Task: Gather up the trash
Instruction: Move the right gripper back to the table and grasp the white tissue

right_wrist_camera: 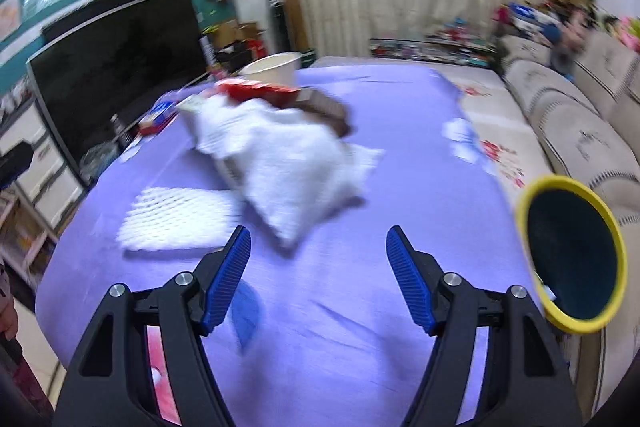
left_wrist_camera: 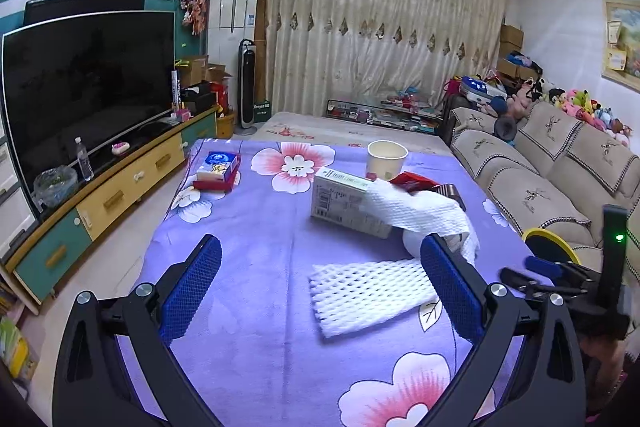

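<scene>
Purple flowered cloth (left_wrist_camera: 256,227) covers the surface, with a television (left_wrist_camera: 88,87) and a sofa (left_wrist_camera: 552,163) at its sides. Left gripper (left_wrist_camera: 320,283) has its jaws wide open and empty; a white foam net (left_wrist_camera: 368,295) lies flat between them, and just beyond it sit crumpled white paper (left_wrist_camera: 416,211) and a carton (left_wrist_camera: 340,203). Right gripper (right_wrist_camera: 318,279) also holds its jaws apart and empty, the blurred paper heap just ahead and a yellow-rimmed bin (right_wrist_camera: 576,255) beside its right jaw.

- beige curtains (left_wrist_camera: 380,39) span far wall
- dark TV (left_wrist_camera: 88,87) on teal-yellow cabinet (left_wrist_camera: 120,195), left
- beige sofa (left_wrist_camera: 552,163) right, plush toys (left_wrist_camera: 580,107) on its back
</scene>
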{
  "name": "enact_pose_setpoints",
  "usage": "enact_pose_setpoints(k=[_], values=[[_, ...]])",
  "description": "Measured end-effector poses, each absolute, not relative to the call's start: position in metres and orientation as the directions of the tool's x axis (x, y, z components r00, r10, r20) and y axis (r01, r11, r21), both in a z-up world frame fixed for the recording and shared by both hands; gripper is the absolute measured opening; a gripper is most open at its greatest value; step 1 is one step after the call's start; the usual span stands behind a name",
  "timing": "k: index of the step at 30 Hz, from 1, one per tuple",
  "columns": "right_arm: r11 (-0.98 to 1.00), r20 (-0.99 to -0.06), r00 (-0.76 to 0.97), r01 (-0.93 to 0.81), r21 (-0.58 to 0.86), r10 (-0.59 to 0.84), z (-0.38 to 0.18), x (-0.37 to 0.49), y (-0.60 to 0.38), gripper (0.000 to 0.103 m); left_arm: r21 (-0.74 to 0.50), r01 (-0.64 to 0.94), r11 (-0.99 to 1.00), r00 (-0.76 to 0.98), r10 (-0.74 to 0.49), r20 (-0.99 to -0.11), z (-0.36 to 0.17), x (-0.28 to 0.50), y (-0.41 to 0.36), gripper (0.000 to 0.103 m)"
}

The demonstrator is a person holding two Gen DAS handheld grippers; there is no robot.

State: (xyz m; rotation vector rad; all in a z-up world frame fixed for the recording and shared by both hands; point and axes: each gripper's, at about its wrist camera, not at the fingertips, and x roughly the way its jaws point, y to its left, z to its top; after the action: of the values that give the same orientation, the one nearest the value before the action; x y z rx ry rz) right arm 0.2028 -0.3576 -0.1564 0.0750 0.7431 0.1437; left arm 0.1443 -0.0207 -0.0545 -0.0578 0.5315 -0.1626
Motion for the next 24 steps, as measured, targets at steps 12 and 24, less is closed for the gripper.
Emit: enact_pose_setpoints(k=[12, 24], values=[[0.993, -0.743, 0.661, -0.108, 0.043, 0.104, -0.172, 0.262, -0.329, 0.035, -0.119, 0.151, 0.981, 0.826, -0.192, -0.530, -0.066, 0.157, -0.025, 0.098], [0.972, -0.646, 0.726, -0.178, 0.152, 0.234, -0.115, 0.244, -0.349, 0.002, -0.128, 0.162, 0.978, 0.818, -0.206, -0.537, -0.072, 0.160, -0.028, 0.098]])
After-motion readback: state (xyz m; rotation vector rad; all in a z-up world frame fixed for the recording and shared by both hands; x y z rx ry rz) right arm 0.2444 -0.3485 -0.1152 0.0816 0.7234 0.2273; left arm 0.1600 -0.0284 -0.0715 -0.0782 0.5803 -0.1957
